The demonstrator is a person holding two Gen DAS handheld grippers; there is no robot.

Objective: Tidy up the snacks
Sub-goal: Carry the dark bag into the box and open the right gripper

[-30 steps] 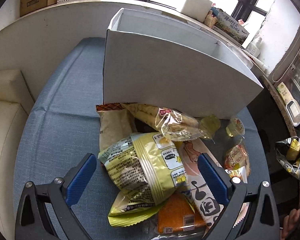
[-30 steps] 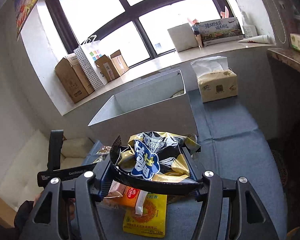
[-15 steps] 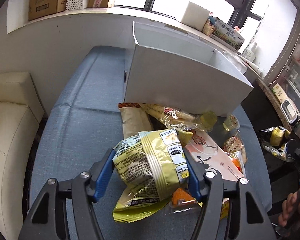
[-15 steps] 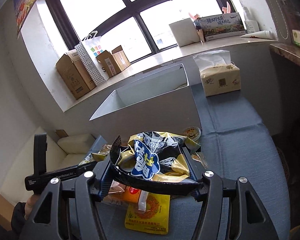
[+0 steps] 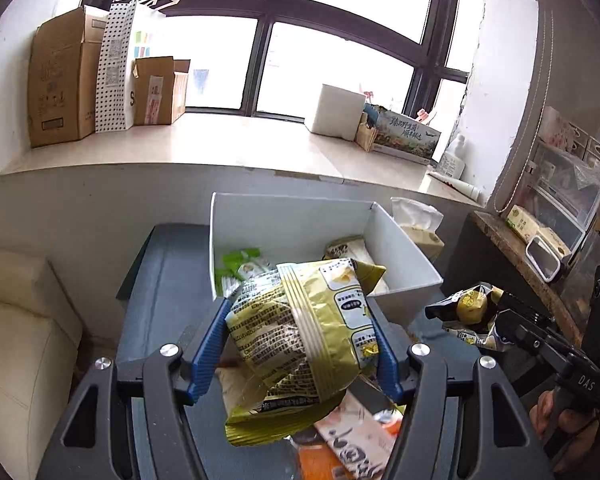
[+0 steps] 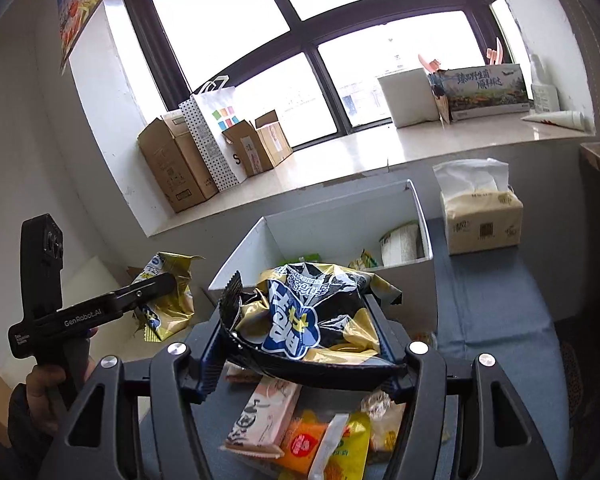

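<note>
In the left wrist view, we are holding our left gripper (image 5: 300, 344) pinched on a yellow bag (image 5: 300, 332) at the centre, raised in front of the white box (image 5: 404, 256) at 12 o'clock. The box is already holding a green packet (image 5: 240, 258) and another pack (image 5: 344, 246). At 6 o'clock, loose snacks (image 5: 356, 444) are lying on the blue table (image 5: 160, 280), so we judge the sorting partly done. At 3 o'clock our right gripper (image 5: 496, 320) is showing the letters "DAS".

In the right wrist view, our right gripper (image 6: 304, 344) is clamping a black bag (image 6: 312, 316) just short of the box (image 6: 340, 220). Several packets (image 6: 300, 436) are waiting at 6 o'clock. At 9 o'clock our left gripper (image 6: 156, 286), marked "GenRobot.AI", is carrying the yellow bag (image 6: 168, 300). A tissue pack (image 6: 480, 216) is sitting at 2 o'clock.
</note>
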